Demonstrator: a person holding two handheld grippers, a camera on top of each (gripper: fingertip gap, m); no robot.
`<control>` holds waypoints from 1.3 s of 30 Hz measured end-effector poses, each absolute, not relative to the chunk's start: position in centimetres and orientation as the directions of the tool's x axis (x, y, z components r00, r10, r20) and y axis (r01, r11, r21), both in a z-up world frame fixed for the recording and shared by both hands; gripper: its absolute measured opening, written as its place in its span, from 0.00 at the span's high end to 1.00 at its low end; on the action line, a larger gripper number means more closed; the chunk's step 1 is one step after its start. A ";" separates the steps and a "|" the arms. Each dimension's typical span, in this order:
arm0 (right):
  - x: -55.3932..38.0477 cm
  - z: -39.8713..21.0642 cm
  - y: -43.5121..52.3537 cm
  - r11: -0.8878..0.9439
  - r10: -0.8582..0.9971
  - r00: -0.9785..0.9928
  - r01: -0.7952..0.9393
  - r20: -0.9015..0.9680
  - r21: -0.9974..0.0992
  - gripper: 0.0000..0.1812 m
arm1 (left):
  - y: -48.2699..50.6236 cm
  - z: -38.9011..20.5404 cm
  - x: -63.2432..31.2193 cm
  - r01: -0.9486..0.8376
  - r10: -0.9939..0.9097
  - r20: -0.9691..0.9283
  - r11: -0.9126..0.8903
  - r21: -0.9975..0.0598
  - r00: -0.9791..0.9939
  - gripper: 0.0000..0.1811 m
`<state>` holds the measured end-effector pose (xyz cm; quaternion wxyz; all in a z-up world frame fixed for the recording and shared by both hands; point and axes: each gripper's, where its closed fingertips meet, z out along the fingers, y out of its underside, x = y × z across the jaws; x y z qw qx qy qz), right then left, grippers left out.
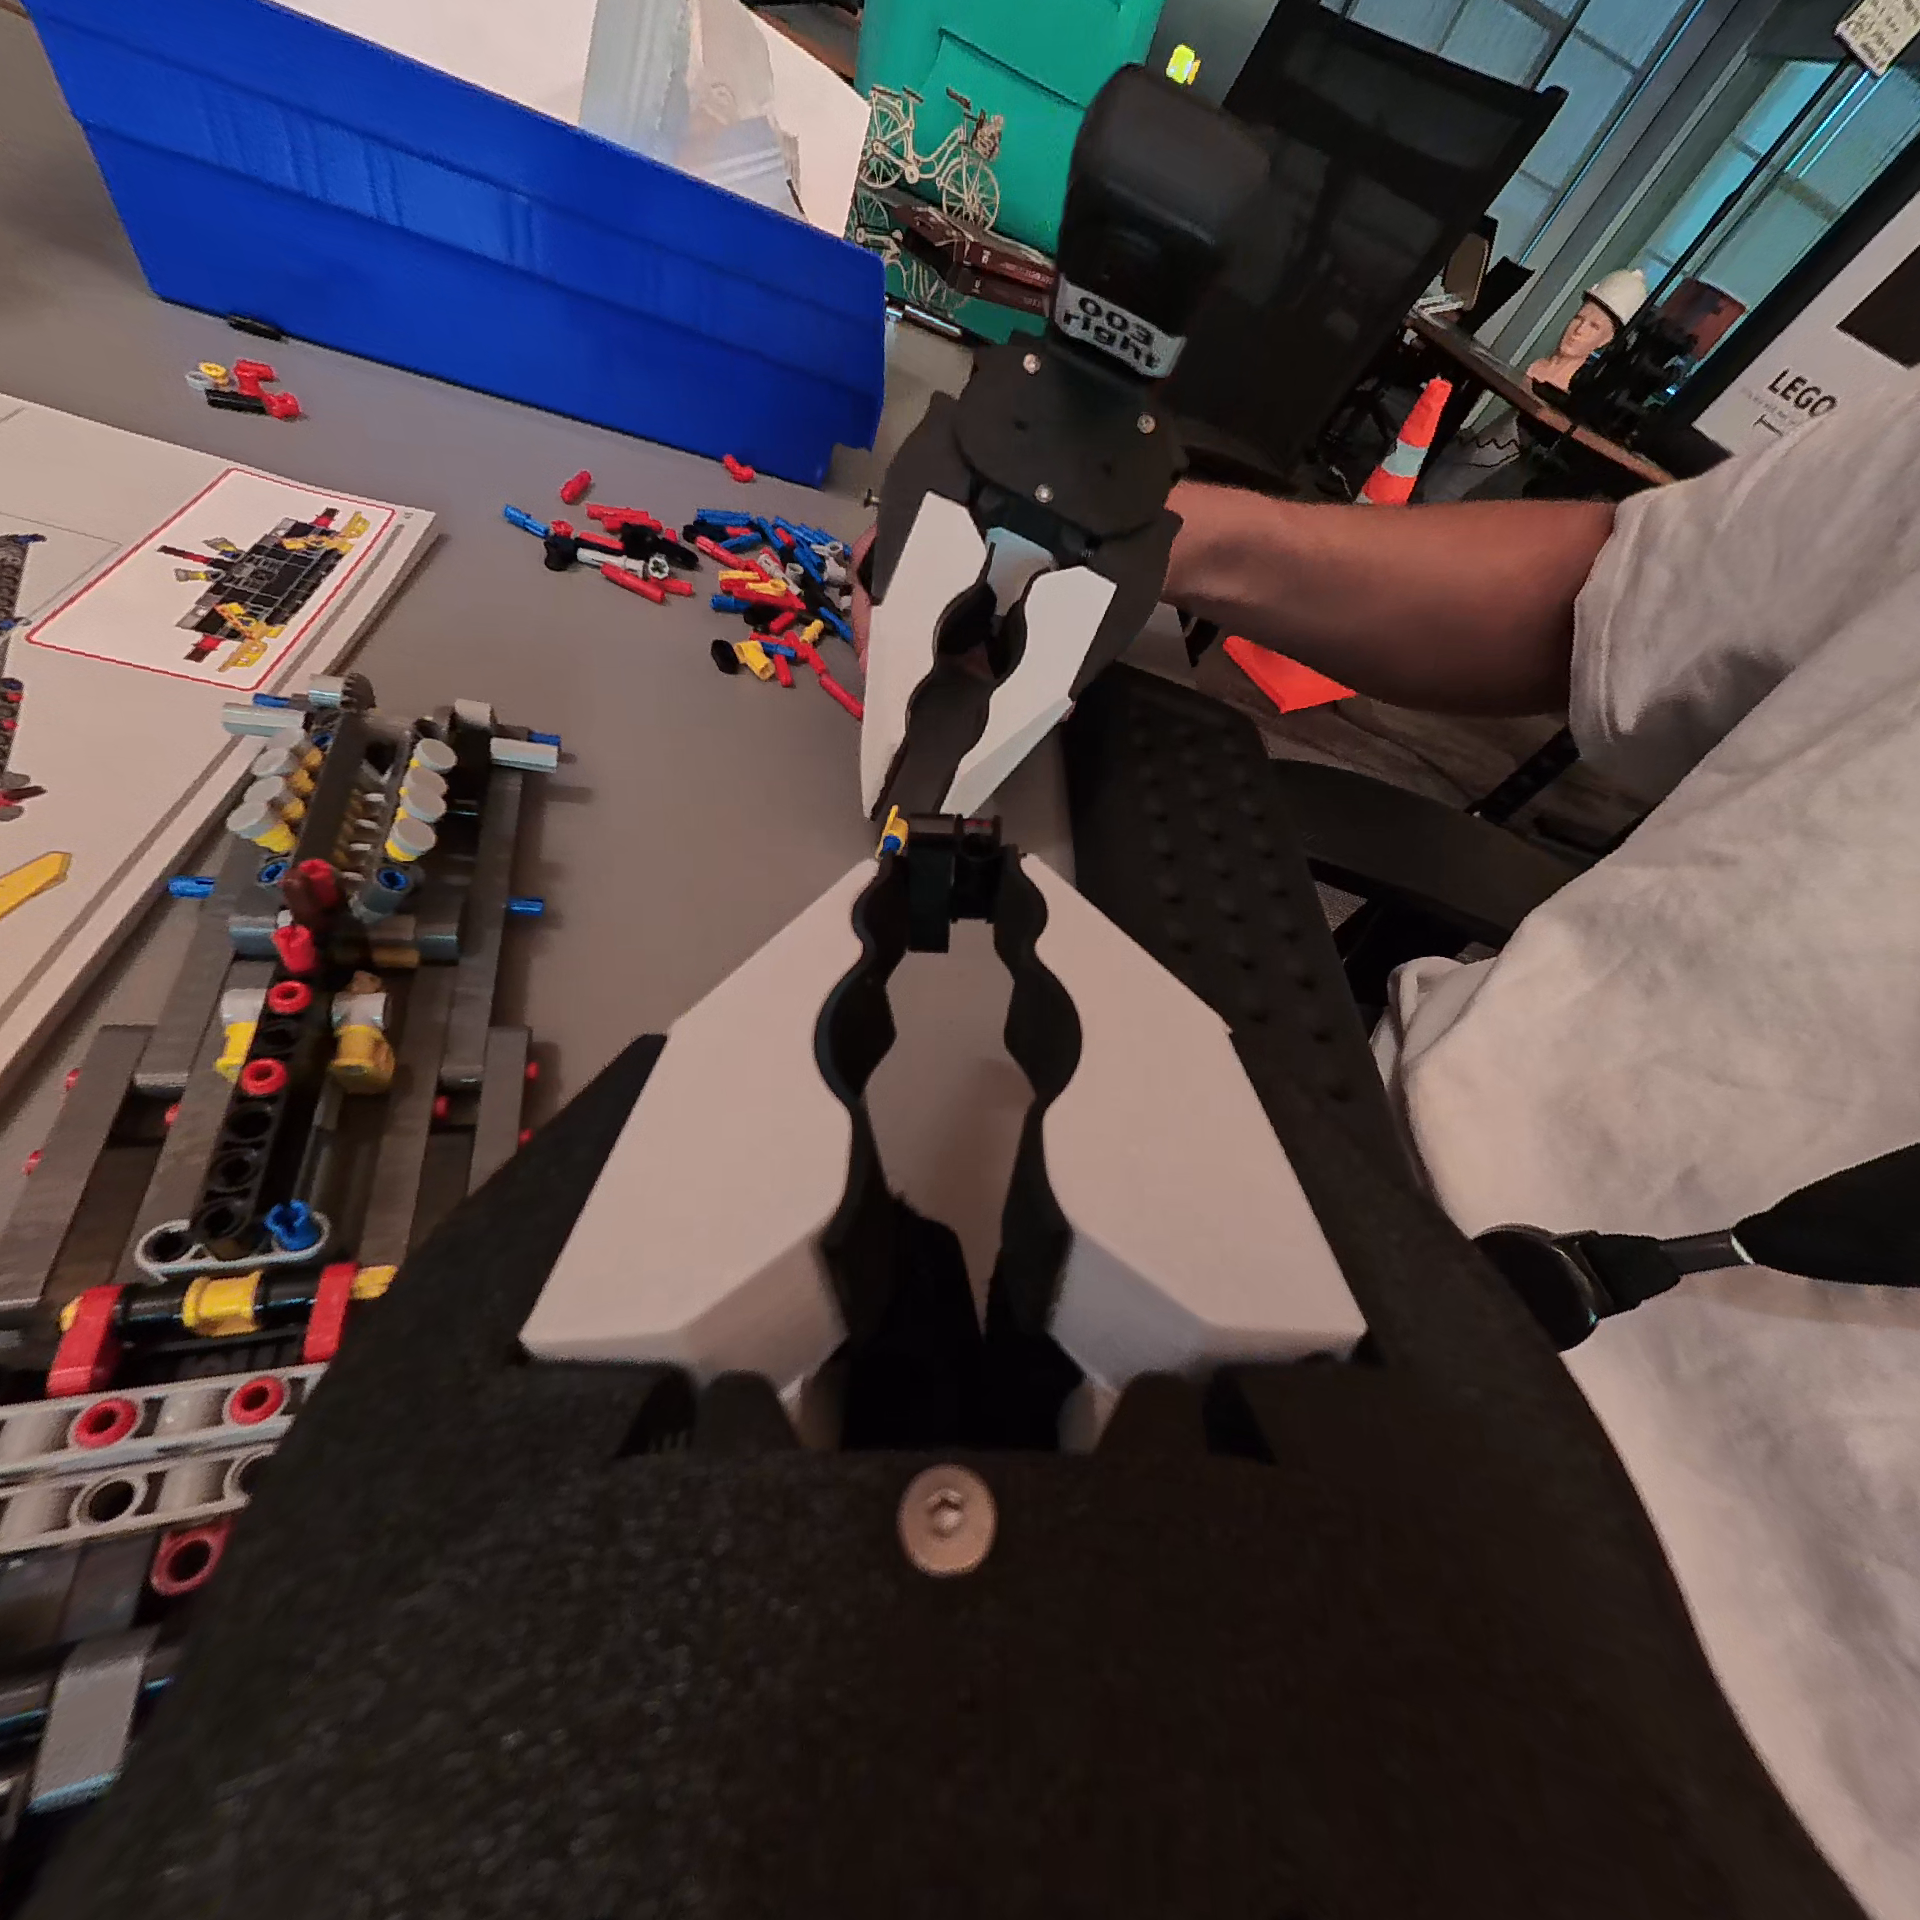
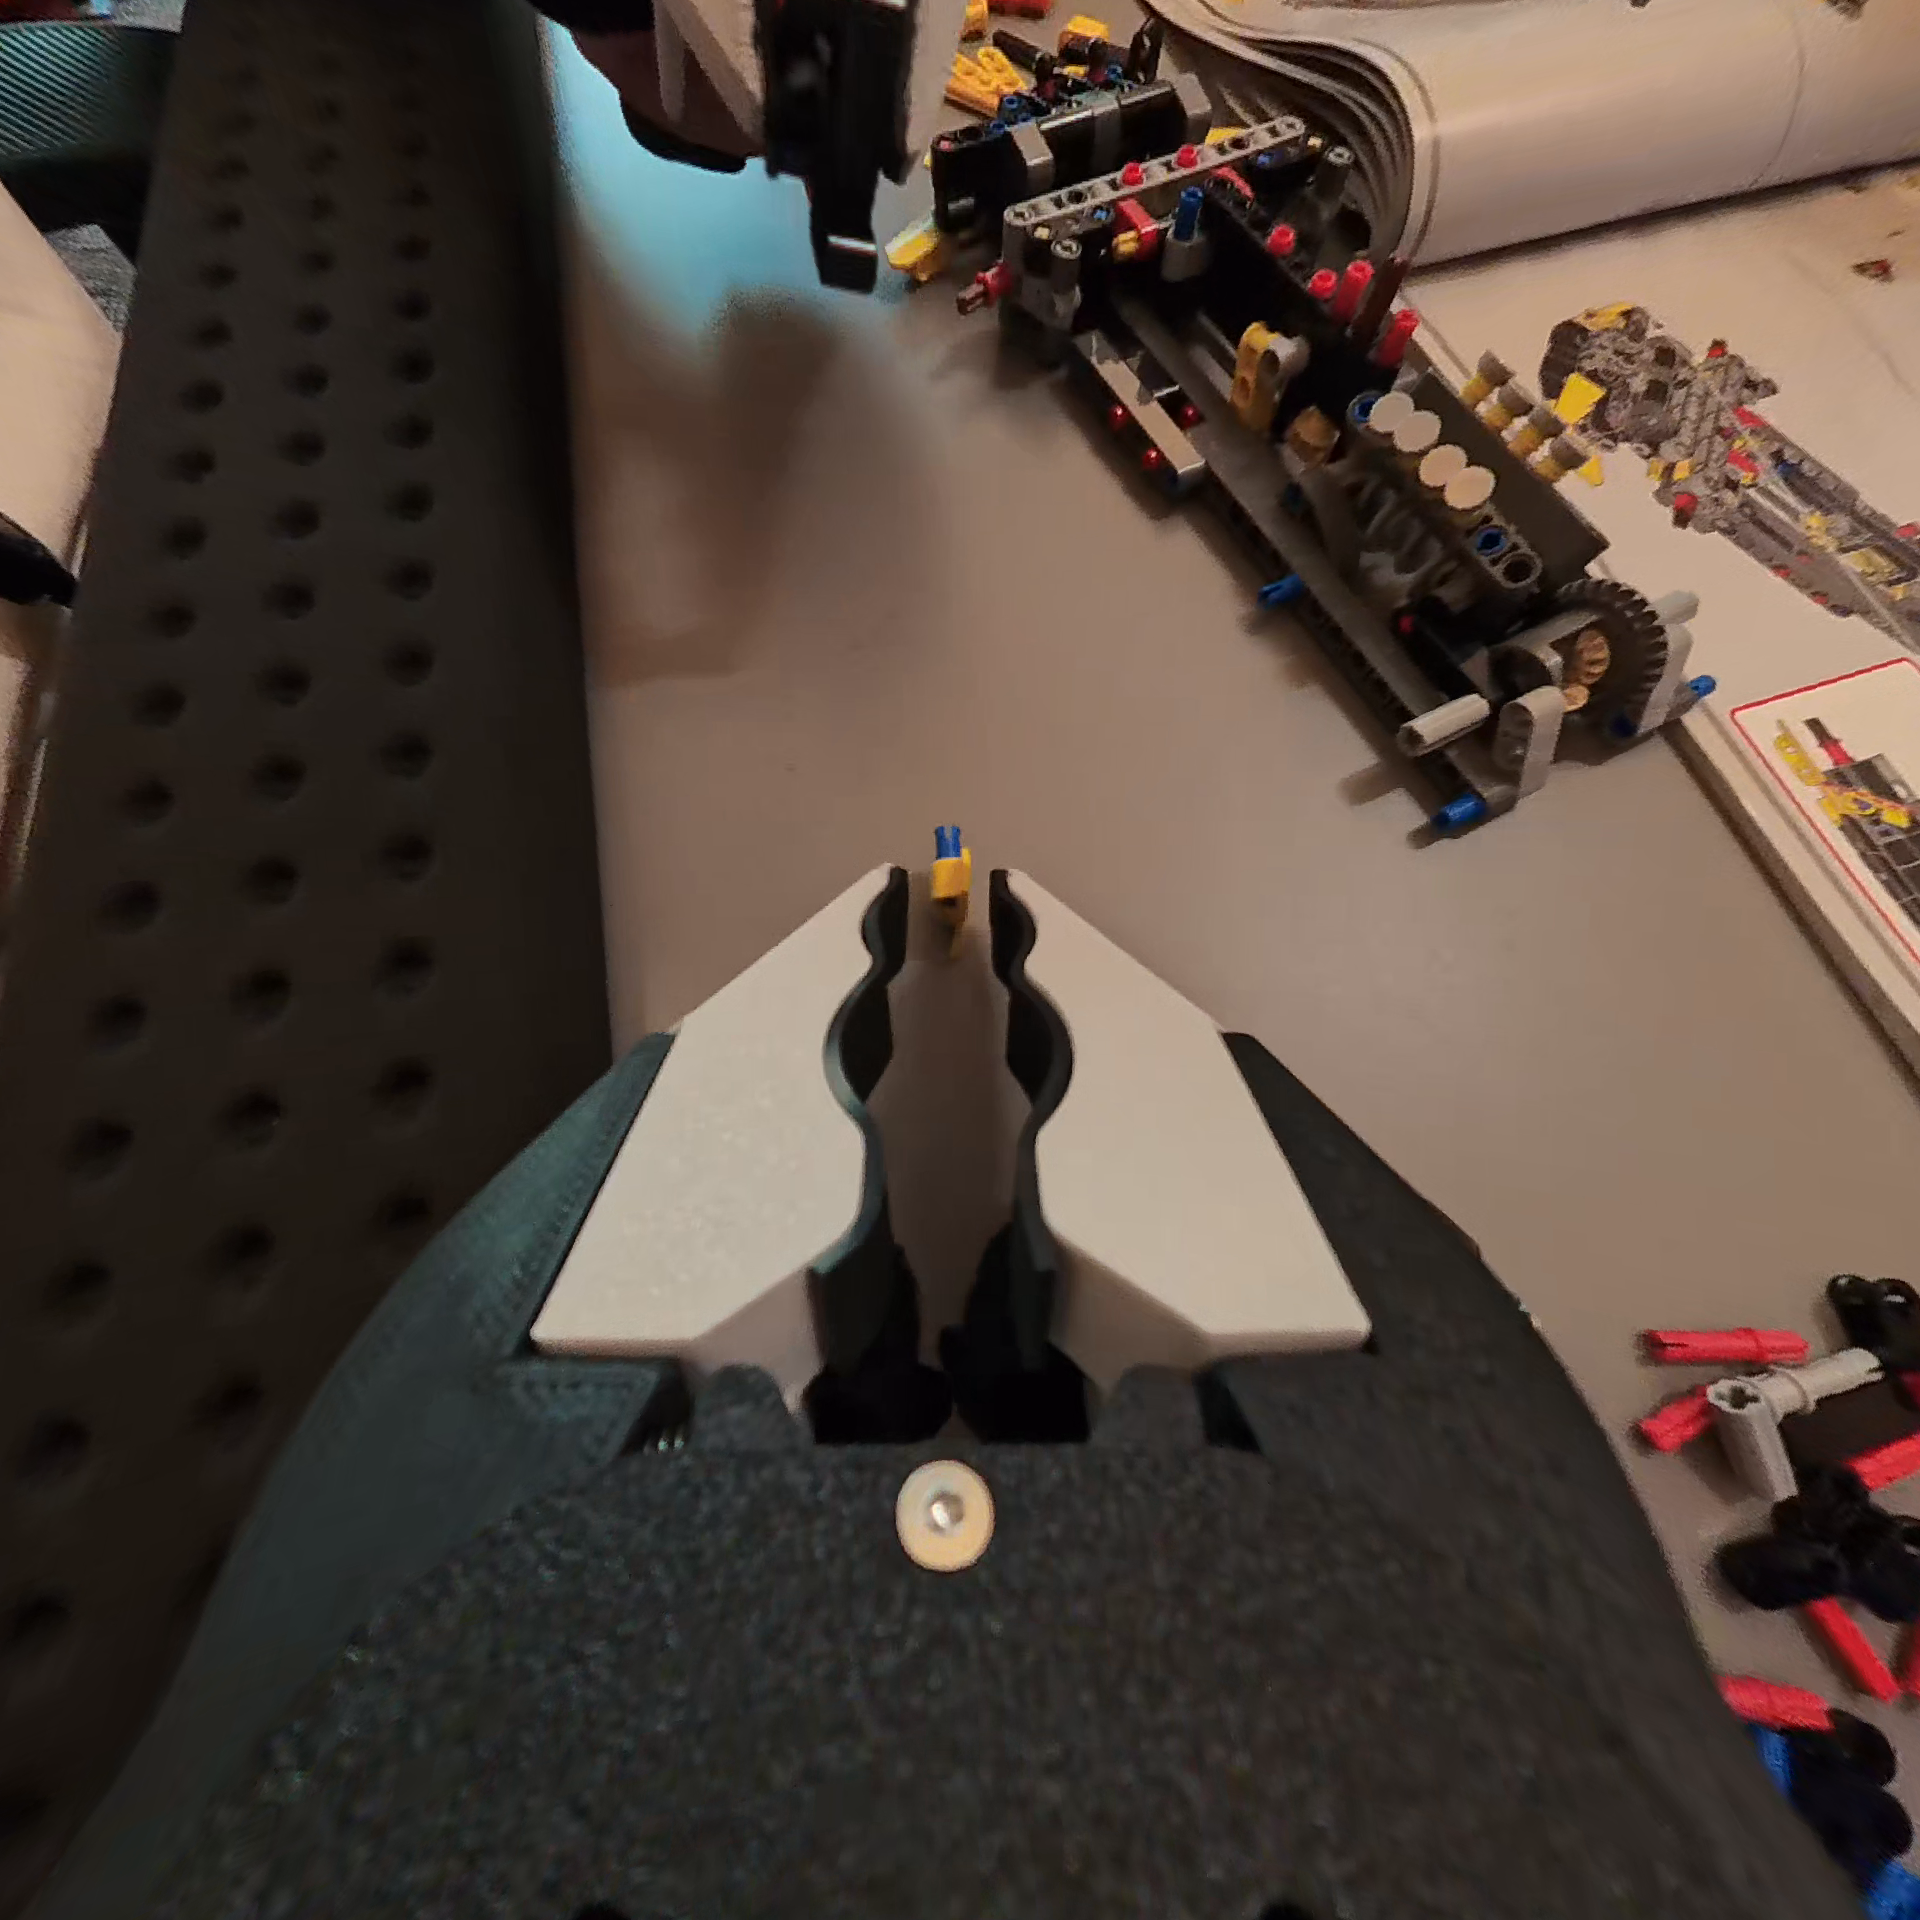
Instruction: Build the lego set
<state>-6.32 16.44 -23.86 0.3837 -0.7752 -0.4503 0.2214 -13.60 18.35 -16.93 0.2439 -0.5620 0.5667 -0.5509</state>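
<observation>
Grey worktop [image 1: 665, 831] carries the half-built model [image 1: 301, 997]. Left claw [image 1: 951, 868] pinches a black piece [image 1: 940, 873]; only the right wrist view shows the right claw's [image 2: 948, 871] yellow-blue pin [image 2: 948, 878], gripped at its tips.

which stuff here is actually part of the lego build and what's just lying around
In the job:
- left claw gripping black piece
- right claw holding yellow-blue piece
- half-built model
- instruction book
- loose pin pile

Lying about:
- blue bin
- orange cone
- perforated chair arm
</observation>
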 end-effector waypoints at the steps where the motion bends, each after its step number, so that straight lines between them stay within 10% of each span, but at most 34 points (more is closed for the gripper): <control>1: -6.4 -23.8 16.4 -0.293 0.868 0.496 0.531 0.011 -0.795 0.92 | 18.4 -17.0 -13.6 -0.369 -0.906 0.343 -0.239 -0.898 -0.249 0.92; 14: -8.6 -18.7 17.3 -0.303 0.856 0.512 0.399 -0.064 -0.865 0.97 | 17.9 -15.3 -13.7 -0.243 -0.923 0.235 -0.163 -0.956 -0.304 0.92; 39: -13.9 -13.7 16.9 -0.228 0.921 0.380 0.697 0.081 -0.680 0.97 | 17.1 -12.9 -14.2 -0.105 -0.939 0.092 -0.061 -0.993 -0.331 0.92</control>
